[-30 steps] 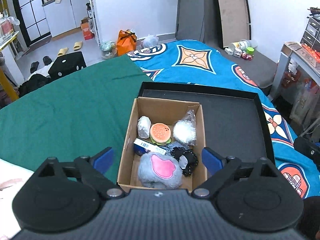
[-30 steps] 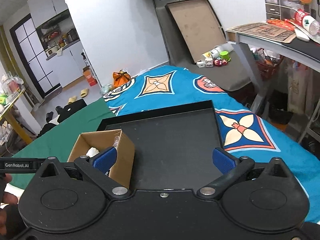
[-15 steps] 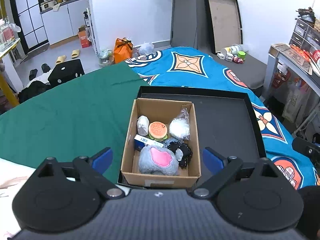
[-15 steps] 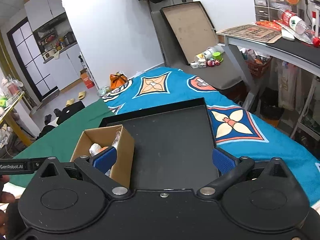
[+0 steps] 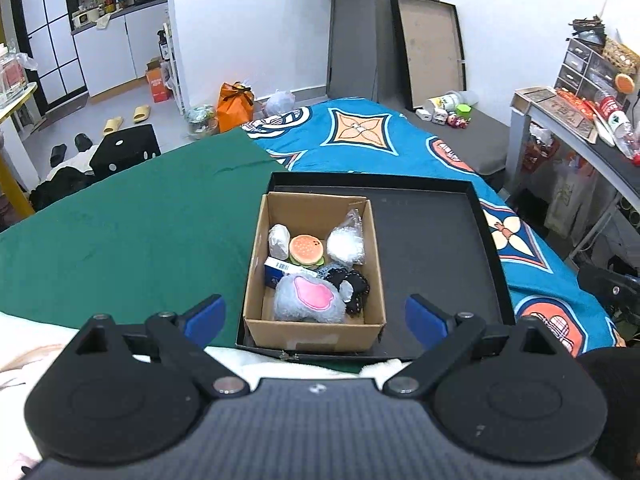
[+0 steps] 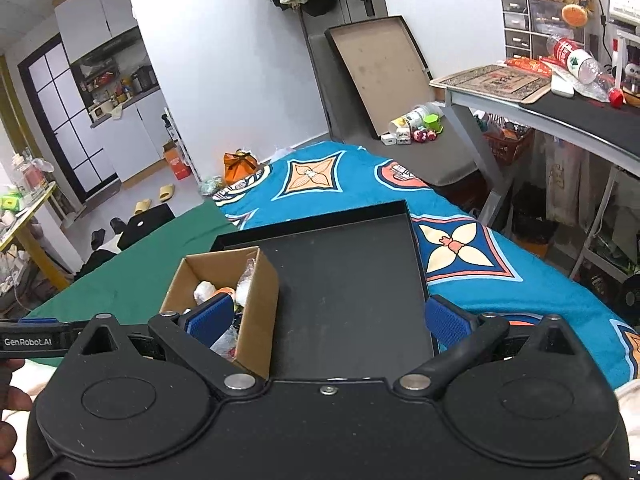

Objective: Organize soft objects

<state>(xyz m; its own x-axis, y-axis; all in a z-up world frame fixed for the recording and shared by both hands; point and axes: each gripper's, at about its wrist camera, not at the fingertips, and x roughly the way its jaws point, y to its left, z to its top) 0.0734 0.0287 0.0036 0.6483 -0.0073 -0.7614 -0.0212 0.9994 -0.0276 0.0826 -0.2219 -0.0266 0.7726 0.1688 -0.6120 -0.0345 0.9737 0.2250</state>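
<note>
green cloth [image 5: 132, 240] beside blue patterned blanket [image 5: 360, 136], black tray [image 5: 432, 256] holding cardboard box [image 5: 312, 334], both grippers [image 5: 314, 314] [image 6: 326, 316] spread, empty

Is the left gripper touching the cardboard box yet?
Apart. The left wrist view shows the left gripper open, both fingertips outside the cardboard box walls with gaps.

right gripper [image 6: 326, 318]: spread, empty | cardboard box [image 6: 256, 312]: in black tray [image 6: 352, 280]
</note>
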